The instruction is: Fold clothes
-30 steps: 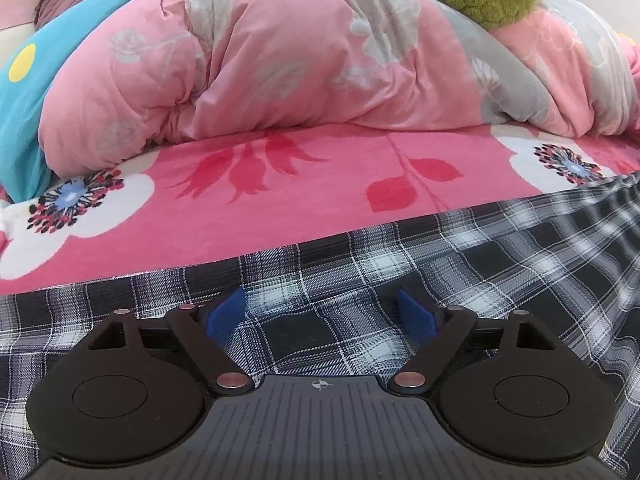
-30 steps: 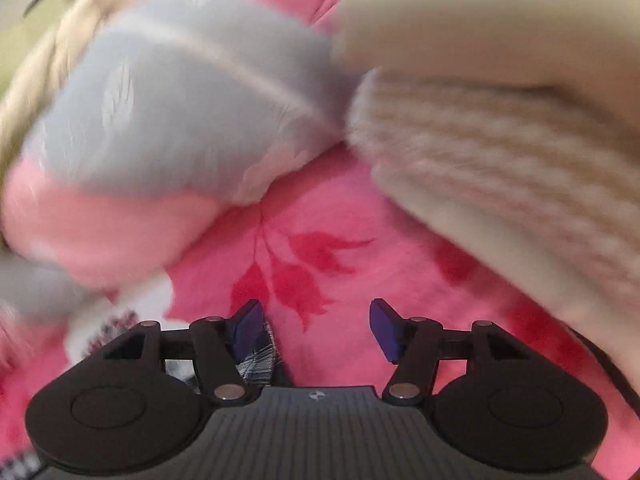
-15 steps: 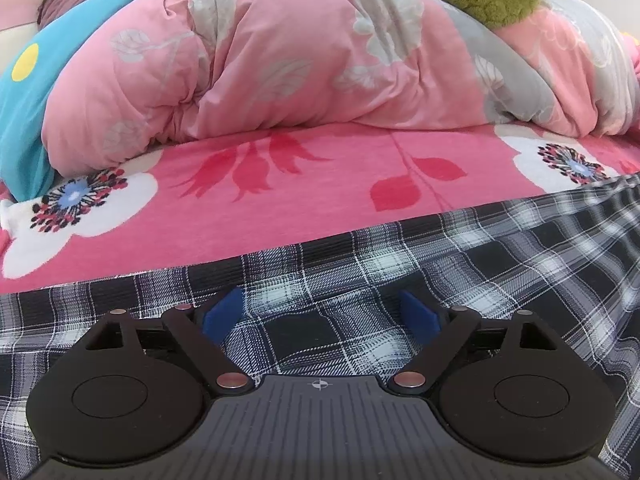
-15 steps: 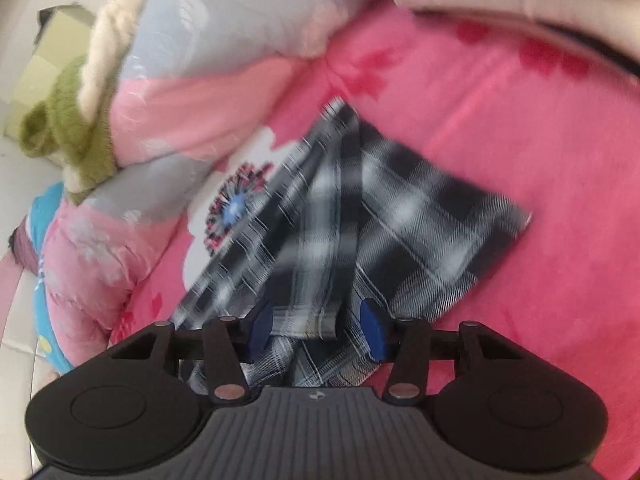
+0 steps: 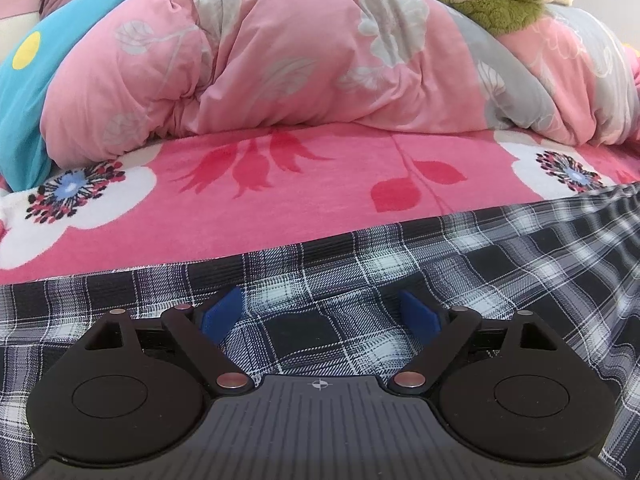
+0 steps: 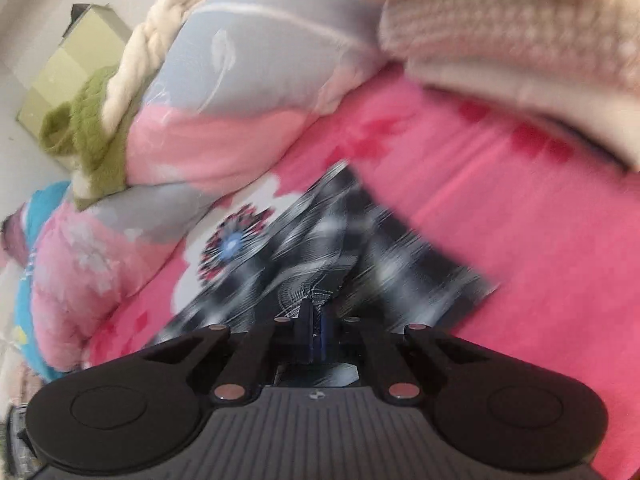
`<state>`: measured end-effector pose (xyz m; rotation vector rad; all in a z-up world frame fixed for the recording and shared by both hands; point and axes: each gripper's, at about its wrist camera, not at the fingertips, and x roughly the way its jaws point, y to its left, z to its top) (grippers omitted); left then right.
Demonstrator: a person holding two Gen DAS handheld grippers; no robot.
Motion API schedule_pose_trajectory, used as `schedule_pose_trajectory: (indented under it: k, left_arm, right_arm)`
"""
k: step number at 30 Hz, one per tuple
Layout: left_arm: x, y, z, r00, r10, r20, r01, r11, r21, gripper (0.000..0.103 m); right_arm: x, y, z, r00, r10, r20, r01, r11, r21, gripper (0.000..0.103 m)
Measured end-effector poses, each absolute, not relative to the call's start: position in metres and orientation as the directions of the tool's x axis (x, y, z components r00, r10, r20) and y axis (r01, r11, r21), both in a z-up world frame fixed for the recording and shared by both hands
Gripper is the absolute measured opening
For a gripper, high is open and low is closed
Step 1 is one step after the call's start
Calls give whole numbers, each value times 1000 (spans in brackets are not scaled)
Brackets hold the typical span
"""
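Plaid cloth, a black-and-white checked garment (image 5: 460, 280), lies spread on a pink floral bedsheet (image 5: 320, 208) beneath the left gripper (image 5: 320, 314), whose blue pads (image 5: 222, 312) stand wide apart just above the fabric. In the blurred right wrist view, the right gripper (image 6: 314, 330) has just been closing, its jaws pinched together on a fold of the same garment (image 6: 320, 248). Beyond the sheet, a pink and grey quilt (image 5: 300, 52) is heaped, a green fleece blanket (image 5: 500, 0) draped on top.

Pink floral bed (image 5: 320, 216) w/ bunched quilt (image 5: 280, 60)
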<state>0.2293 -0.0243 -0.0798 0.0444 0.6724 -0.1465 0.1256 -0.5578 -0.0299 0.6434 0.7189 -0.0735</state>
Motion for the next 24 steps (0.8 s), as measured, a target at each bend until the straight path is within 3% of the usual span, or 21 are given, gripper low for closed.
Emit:
schedule_pose_trajectory:
  k: [20,24]
  left_arm:
    - [229,-23,-80,772,-127,-623,150,989,-15,88]
    - [229,-23,-80,772,-130,-622,150,988,-19,88]
  right_arm:
    - [121,-578,-46,623,-153,-767,456,868,198,3]
    - [121,-578,-34,575,-316,-755,531,846,50,5]
